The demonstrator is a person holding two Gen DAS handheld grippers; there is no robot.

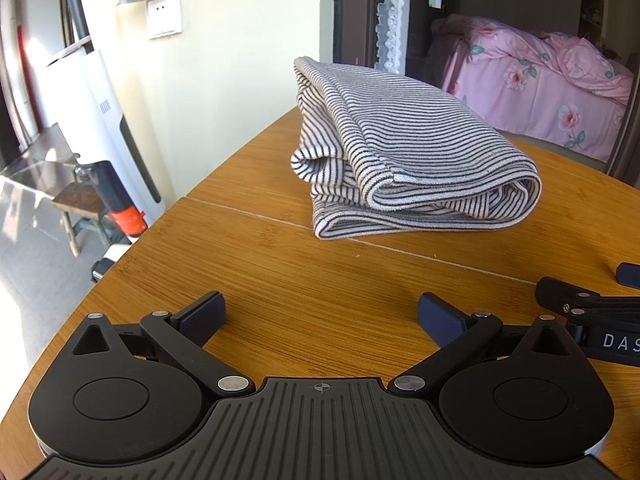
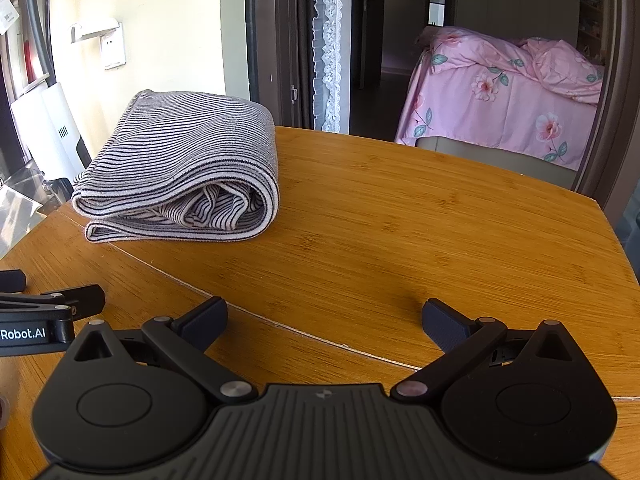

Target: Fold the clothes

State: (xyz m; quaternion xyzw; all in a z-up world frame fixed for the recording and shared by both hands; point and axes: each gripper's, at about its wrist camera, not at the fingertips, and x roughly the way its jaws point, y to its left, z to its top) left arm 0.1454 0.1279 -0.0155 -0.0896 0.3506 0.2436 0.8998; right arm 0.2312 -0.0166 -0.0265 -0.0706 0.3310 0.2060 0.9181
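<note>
Shirt (image 1: pixel 404 152): striped, folded, lying on desk (image 1: pixel 280 280).
Left tool (image 1: pixel 320 316): spread wide, holding nothing, short of shirt.
Right tool (image 2: pixel 324 318): spread wide, holding nothing.

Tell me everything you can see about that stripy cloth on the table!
The stripy cloth is a soft knit with thin dark and white stripes. It is folded over several times into a thick bundle, with a rounded fold on one side and loose layered edges tucked inside, facing the cameras. It lies flat on the wooden table, towards the far left part. Only the table touches it. Both tongs, the left and the right, are open and well short of it.
</note>
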